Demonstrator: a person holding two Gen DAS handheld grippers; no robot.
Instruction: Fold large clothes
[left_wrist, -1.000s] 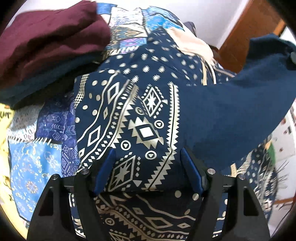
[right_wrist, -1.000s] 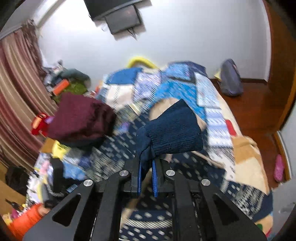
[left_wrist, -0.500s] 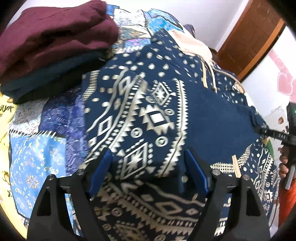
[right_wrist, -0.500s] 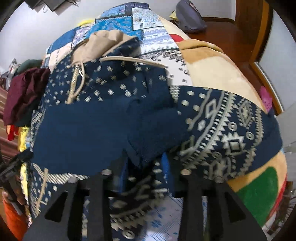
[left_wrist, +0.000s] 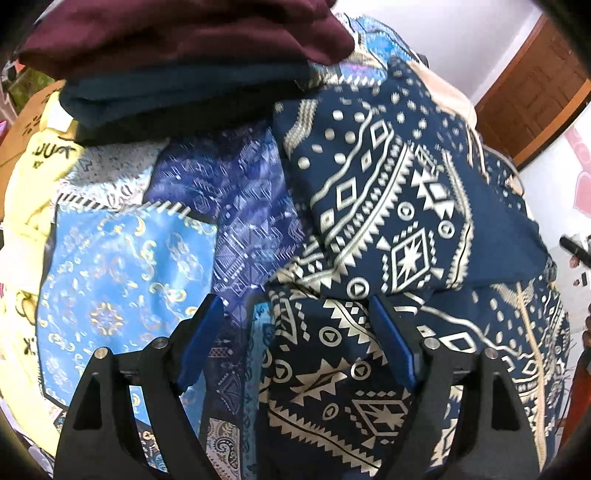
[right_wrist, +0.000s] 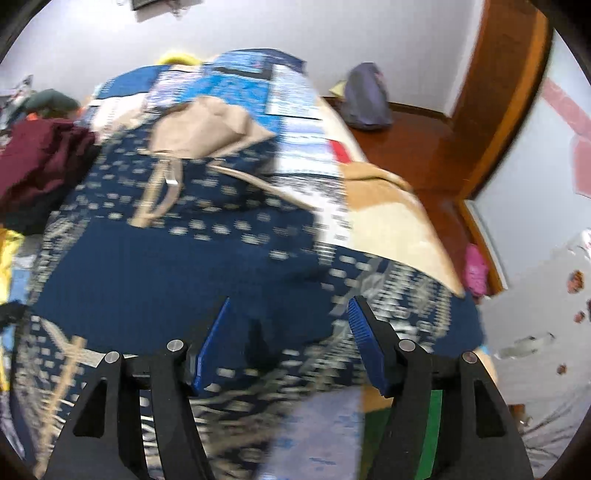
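A bed (right_wrist: 391, 218) covered by a blue patchwork quilt (left_wrist: 122, 266) carries a navy hoodie (left_wrist: 388, 206) with pale geometric print, spread across the quilt with its tan-lined hood (right_wrist: 207, 125) toward the far wall. At the quilt's edge, beside the hoodie, sits a stack of folded clothes (left_wrist: 177, 62), a maroon piece on top. A yellow cloth (left_wrist: 29, 192) lies beside the stack.
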